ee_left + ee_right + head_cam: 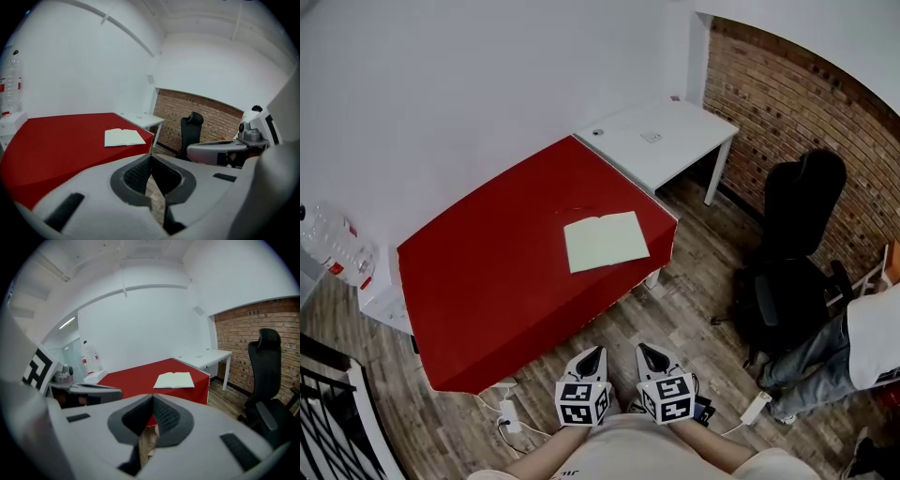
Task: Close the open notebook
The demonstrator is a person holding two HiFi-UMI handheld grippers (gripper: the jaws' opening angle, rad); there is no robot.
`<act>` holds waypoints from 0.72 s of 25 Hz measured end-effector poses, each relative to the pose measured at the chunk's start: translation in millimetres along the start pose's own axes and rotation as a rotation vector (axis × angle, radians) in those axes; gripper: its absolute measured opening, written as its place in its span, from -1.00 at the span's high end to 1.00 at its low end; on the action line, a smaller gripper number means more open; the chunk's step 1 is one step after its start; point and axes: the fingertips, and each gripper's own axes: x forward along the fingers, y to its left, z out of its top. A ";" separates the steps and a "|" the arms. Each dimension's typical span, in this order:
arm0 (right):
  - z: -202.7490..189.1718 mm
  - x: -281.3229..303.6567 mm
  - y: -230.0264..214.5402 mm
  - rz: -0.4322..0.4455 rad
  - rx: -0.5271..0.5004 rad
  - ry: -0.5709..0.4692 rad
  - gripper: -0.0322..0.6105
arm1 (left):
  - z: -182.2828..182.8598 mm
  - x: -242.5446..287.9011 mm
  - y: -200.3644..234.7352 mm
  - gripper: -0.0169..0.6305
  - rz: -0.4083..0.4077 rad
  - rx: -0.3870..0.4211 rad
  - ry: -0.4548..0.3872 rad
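The open notebook [606,241] lies on the red desk [487,281] near its corner, at 12 o'clock from both grippers. Its long side runs from 9 to 3 o'clock, and its middle fold points to 12. The left gripper [592,354] and right gripper [651,352] sit close to the person, well apart from the notebook, probably because reaching has not started. Both jaws are squeezed together, empty.

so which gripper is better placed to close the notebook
Left, narrowly: the open notebook lies almost straight ahead of the left gripper; the right gripper sits further aside. Both are shut, short of the red table.
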 end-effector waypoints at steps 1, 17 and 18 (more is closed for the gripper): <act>1.1 2.2 -2.0 -0.001 0.000 0.001 0.88 | 1.5 2.7 0.7 0.93 0.000 0.000 -0.001; 53.9 86.4 -40.1 -0.042 0.030 -0.031 0.88 | 59.6 94.8 42.7 0.93 -0.080 0.040 0.017; 59.6 94.9 -41.5 -0.046 0.031 -0.033 0.88 | 66.4 101.0 48.1 0.93 -0.085 0.047 0.015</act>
